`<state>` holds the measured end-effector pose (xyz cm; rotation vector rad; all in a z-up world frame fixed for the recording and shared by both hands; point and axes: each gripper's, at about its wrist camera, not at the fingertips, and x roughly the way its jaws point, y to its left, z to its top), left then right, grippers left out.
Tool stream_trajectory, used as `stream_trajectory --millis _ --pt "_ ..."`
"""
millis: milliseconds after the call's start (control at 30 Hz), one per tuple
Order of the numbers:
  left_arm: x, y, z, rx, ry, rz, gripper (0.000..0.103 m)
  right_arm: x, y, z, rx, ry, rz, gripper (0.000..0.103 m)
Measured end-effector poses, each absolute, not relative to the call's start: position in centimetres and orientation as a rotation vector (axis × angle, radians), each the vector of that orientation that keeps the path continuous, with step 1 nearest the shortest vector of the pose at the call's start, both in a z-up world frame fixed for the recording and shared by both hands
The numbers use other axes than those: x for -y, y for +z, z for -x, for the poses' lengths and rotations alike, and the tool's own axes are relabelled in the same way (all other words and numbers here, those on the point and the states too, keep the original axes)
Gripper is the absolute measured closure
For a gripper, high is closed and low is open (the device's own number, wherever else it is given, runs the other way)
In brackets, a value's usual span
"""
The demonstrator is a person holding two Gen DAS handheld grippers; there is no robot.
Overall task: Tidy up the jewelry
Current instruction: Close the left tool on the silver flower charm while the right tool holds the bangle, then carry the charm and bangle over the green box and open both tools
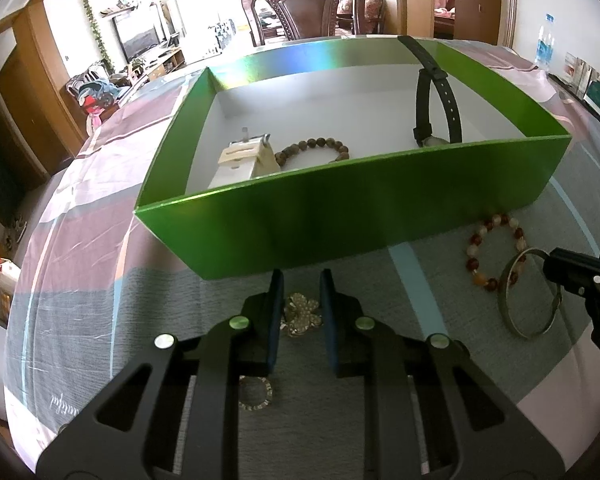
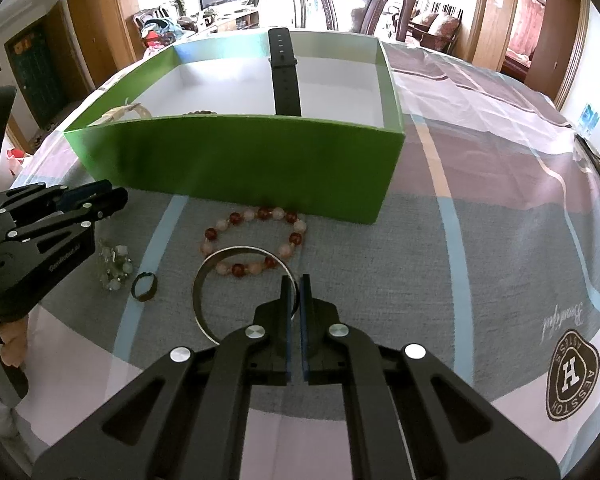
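Left tool [image 1: 300, 280]: low centre of the left wrist view, jaws a little apart, one blue pad on each side of the flower brooch; whether the pads press on it cannot be told.
Flower brooch [image 1: 302, 314]: pale, glittering, lying on the cloth-covered counter [image 1: 80, 280] between the left tool's pads, just below the box's near wall.
Small ring [image 1: 255, 394]: on the cloth lower in the same view, partly hidden behind the left tool's linkage.
Right tool [image 2: 296, 280]: low centre of the right wrist view, pads drawn together on the near rim of the metal bangle, the band running through the slit between them.
Metal bangle [image 2: 198, 292]: thin silver hoop, flat on the cloth or nearly so, left of and above the right tool; its far edge overlaps the red-and-white bracelet.
Red-and-white bead bracelet [image 2: 256, 213]: on the cloth above the bangle, close to the box's near wall.
Green box [image 1: 340, 208]: open, white inside, filling mid-frame in both views.
Black watch [image 1: 436, 120]: inside the box at the right, strap draped over the far wall.
Brown bead bracelet [image 1: 312, 148]: on the box floor, left of centre.
Cream watch strap [image 1: 240, 160]: on the box floor, touching or just beside the brown beads.
Person's hand [image 2: 14, 344]: at the left edge of the right wrist view, gripping the left tool's handle.
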<state>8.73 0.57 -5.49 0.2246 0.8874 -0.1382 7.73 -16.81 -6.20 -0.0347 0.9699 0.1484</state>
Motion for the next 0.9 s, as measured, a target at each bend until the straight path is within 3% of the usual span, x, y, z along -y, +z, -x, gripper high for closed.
stream_trajectory --millis 633,900 --pt "-0.8 1.4 -3.9 -0.710 -0.212 -0.195 0.085 16.7 -0.3 -5.7 -0.841 0.182 0.036 0.099" --pt "-0.7 1.1 -4.0 -0.732 -0.206 -0.202 0.085 16.5 -1.9 -6.2 -0.889 0.188 0.029 0.099"
